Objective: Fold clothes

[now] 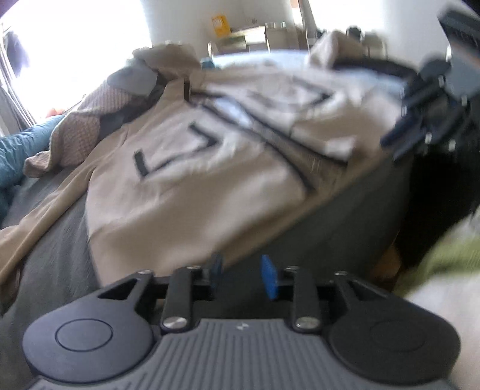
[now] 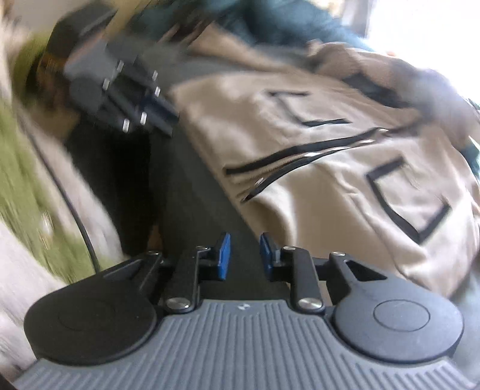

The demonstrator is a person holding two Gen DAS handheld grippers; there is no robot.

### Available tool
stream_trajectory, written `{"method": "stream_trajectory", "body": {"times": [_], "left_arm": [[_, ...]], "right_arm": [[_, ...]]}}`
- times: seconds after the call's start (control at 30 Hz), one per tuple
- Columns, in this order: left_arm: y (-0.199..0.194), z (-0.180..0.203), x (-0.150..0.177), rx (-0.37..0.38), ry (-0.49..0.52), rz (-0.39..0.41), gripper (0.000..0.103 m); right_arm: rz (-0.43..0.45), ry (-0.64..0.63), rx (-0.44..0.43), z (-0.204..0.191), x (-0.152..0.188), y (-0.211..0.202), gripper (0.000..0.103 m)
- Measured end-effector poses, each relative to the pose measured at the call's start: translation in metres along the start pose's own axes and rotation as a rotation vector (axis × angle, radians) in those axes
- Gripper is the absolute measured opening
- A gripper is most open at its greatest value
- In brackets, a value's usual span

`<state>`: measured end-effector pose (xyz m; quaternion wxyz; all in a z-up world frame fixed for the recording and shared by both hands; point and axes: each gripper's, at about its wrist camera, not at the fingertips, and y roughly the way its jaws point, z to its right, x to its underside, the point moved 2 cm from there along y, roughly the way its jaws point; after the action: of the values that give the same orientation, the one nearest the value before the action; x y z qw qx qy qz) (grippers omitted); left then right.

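A beige jacket [image 1: 192, 180] with black zip lines and black pocket outlines lies spread on a dark grey surface [image 1: 345, 210]. My left gripper [image 1: 241, 277] hovers open near the jacket's lower hem, its blue pads apart with nothing between them. In the right wrist view the same jacket [image 2: 345, 168] fills the right half. My right gripper [image 2: 244, 255] is open just off the jacket's edge, over the grey surface [image 2: 192, 180]. Each gripper shows in the other's view: the right gripper [image 1: 399, 141] at the right edge, the left gripper [image 2: 162, 117] at upper left. Both views are motion-blurred.
A brown patterned cloth [image 1: 81, 126] and a blue-teal quilted item [image 1: 21, 150] lie beyond the jacket at left. A green rug [image 2: 27, 186] and a black cable [image 2: 75, 204] are on the floor beside the surface. Shelving with a yellow box [image 1: 220, 25] stands far back.
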<state>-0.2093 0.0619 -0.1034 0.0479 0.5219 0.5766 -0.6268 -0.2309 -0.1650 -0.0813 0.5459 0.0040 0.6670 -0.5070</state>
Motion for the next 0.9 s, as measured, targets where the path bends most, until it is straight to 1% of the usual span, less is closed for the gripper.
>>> {"method": "stream_trajectory", "body": {"times": [0.03,0.07,0.1,0.17,0.2,0.23,0.3,0.33,0.37,0.4,0.43,0.47,0.5,0.53,0.6,0.67,0.73,0.77,0.8,0.83,0.87,0.9], "left_arm": [[0.0,0.003,-0.01,0.01,-0.009,0.026,0.039],[0.001,0.008,-0.019,0.02,-0.01,0.049,0.045],[0.003,0.015,-0.028,0.035,0.0,0.073,0.048],[0.01,0.032,-0.045,0.076,0.032,0.116,0.058],[0.016,0.042,-0.052,0.104,0.063,0.127,0.06],[0.022,0.054,-0.057,0.125,0.103,0.135,0.06],[0.034,0.079,-0.062,0.135,0.201,0.141,0.06],[0.04,0.091,-0.063,0.13,0.254,0.144,0.057],[0.045,0.101,-0.063,0.122,0.303,0.145,0.051],[0.05,0.11,-0.063,0.114,0.345,0.143,0.046],[0.054,0.114,-0.062,0.112,0.368,0.141,0.034],[0.057,0.117,-0.062,0.111,0.383,0.14,0.019],[0.06,0.117,-0.062,0.113,0.382,0.135,0.009],[0.062,0.115,-0.063,0.116,0.375,0.13,0.004],[0.061,0.112,-0.063,0.134,0.365,0.115,0.003],[0.06,0.111,-0.061,0.149,0.389,0.095,0.003],[0.059,0.106,-0.06,0.165,0.374,0.085,0.005],[0.059,0.102,-0.061,0.182,0.344,0.083,0.01],[0.057,0.097,-0.063,0.199,0.303,0.085,0.013],[0.054,0.091,-0.064,0.215,0.262,0.087,0.022],[0.052,0.085,-0.066,0.232,0.22,0.09,0.035],[0.048,0.078,-0.068,0.243,0.179,0.103,0.04]], "right_arm": [[0.033,0.053,0.011,0.005,0.0,-0.007,0.022],[0.067,0.107,0.032,0.011,0.001,-0.014,0.023],[0.089,0.143,0.071,0.016,0.003,-0.018,0.025],[0.113,0.196,0.163,0.022,0.012,-0.026,0.028],[0.116,0.21,0.213,0.024,0.018,-0.029,0.03],[0.107,0.196,0.247,0.024,0.023,-0.029,0.032],[0.09,0.169,0.315,0.022,0.033,-0.03,0.036],[0.078,0.162,0.339,0.022,0.037,-0.03,0.037],[0.066,0.156,0.364,0.022,0.04,-0.03,0.038],[0.057,0.153,0.386,0.023,0.044,-0.031,0.038],[0.07,0.178,0.396,0.028,0.045,-0.034,0.038],[0.084,0.203,0.406,0.034,0.047,-0.038,0.038],[0.097,0.229,0.416,0.039,0.048,-0.041,0.038],[0.111,0.254,0.426,0.045,0.05,-0.044,0.038],[0.138,0.305,0.446,0.056,0.053,-0.051,0.038],[0.164,0.354,0.464,0.067,0.055,-0.057,0.038],[0.172,0.373,0.453,0.078,0.052,-0.054,0.038],[0.179,0.378,0.447,0.085,0.045,-0.051,0.038],[0.187,0.383,0.441,0.091,0.039,-0.048,0.039],[0.201,0.392,0.428,0.098,0.029,-0.045,0.039],[0.216,0.401,0.415,0.104,0.02,-0.042,0.04],[0.236,0.41,0.389,0.111,0.008,-0.039,0.041]]}}
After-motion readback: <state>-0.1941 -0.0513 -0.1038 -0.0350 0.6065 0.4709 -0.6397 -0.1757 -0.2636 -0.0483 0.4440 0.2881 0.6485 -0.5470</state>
